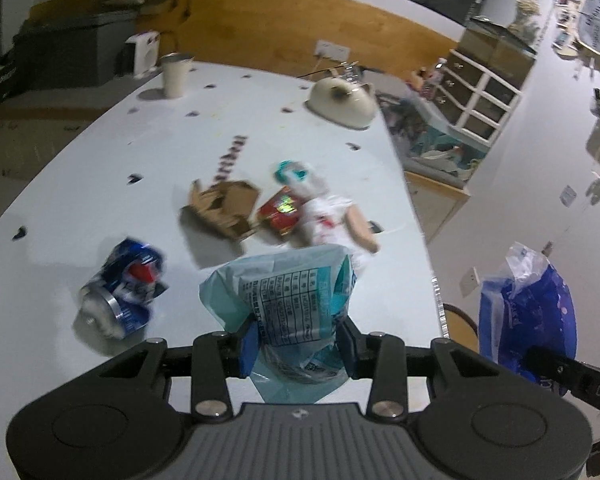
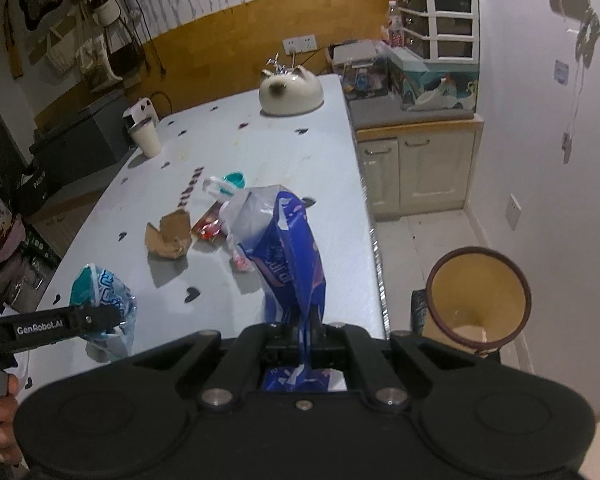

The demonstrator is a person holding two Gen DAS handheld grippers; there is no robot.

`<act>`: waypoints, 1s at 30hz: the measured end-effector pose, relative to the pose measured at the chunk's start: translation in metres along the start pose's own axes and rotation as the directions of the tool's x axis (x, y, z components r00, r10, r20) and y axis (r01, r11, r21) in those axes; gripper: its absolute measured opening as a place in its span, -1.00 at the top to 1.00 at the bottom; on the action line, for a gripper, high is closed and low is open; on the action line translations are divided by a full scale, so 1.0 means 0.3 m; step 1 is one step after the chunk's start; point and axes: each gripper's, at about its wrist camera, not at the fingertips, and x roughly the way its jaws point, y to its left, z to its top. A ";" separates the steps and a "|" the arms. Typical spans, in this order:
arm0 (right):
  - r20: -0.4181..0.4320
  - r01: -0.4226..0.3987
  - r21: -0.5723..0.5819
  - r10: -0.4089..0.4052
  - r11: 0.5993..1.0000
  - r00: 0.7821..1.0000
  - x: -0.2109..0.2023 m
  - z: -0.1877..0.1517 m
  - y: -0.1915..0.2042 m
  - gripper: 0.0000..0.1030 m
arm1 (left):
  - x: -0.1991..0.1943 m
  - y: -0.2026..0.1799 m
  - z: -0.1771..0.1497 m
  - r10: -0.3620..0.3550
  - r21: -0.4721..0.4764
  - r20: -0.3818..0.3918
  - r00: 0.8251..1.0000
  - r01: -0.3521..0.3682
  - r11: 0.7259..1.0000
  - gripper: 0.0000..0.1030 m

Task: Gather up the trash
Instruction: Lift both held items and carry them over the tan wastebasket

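Both claws are pinching trash above the near end of the table (image 2: 260, 152): the left claw (image 1: 296, 346) has its blue pads pressed on a crumpled teal wrapper (image 1: 284, 288) that stands up between them, and the right claw (image 2: 306, 330) is pressed together on a blue bag (image 2: 288, 252) whose top flops over toward the far side. From the right wrist view, the left claw (image 2: 116, 318) comes in from the left with the teal wrapper (image 2: 100, 292), and a person's hand (image 2: 2, 420) grips its handle at the lower left. From the left wrist view, the right claw (image 1: 534, 356) shows at the right edge with the blue bag (image 1: 528, 304) hanging beyond the table's right side. A white cloth with small dark hearts covers the table. Beside the table on the right, near on the floor, stands a yellow bin (image 2: 478, 300), open at the top. At the far right of the table sits a cream cat-shaped pot (image 2: 290, 92); at the far left, a white cup (image 2: 146, 138). Mid-table lies a cluster of trash: torn brown cardboard (image 1: 224, 208), a red packet (image 1: 280, 210) just to its right, and a white wrapper (image 1: 328, 216) further right with a teal cap (image 1: 290, 172) behind it. A crushed blue can (image 1: 126, 284) lies on its side near left, apart from the cluster.
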 end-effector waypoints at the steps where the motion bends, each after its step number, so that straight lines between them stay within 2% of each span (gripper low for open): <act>1: 0.005 -0.002 -0.002 0.002 1.000 1.000 -0.005 0.009 -0.018 0.97 | 0.004 -0.024 0.006 -0.004 0.003 0.005 1.000 0.004 1.000 0.19; 6: 0.017 -0.005 -0.013 0.006 1.000 1.000 -0.005 0.063 -0.137 0.97 | 0.044 -0.169 0.048 -0.012 0.019 0.028 1.000 0.012 1.000 0.19; 12: 0.004 -0.002 -0.024 0.002 1.000 1.000 0.048 0.154 -0.323 0.97 | 0.135 -0.357 0.085 0.000 0.063 0.013 1.000 -0.001 0.998 0.19; 20: -0.037 0.000 -0.007 0.000 1.000 0.999 0.148 0.244 -0.599 0.97 | 0.338 -0.626 0.101 0.002 0.138 -0.060 0.998 0.006 0.990 0.19; 30: -0.094 0.062 0.032 -0.059 0.998 0.994 0.290 0.306 -0.918 0.97 | 0.635 -0.906 0.079 -0.034 0.227 -0.181 0.983 0.075 0.971 0.19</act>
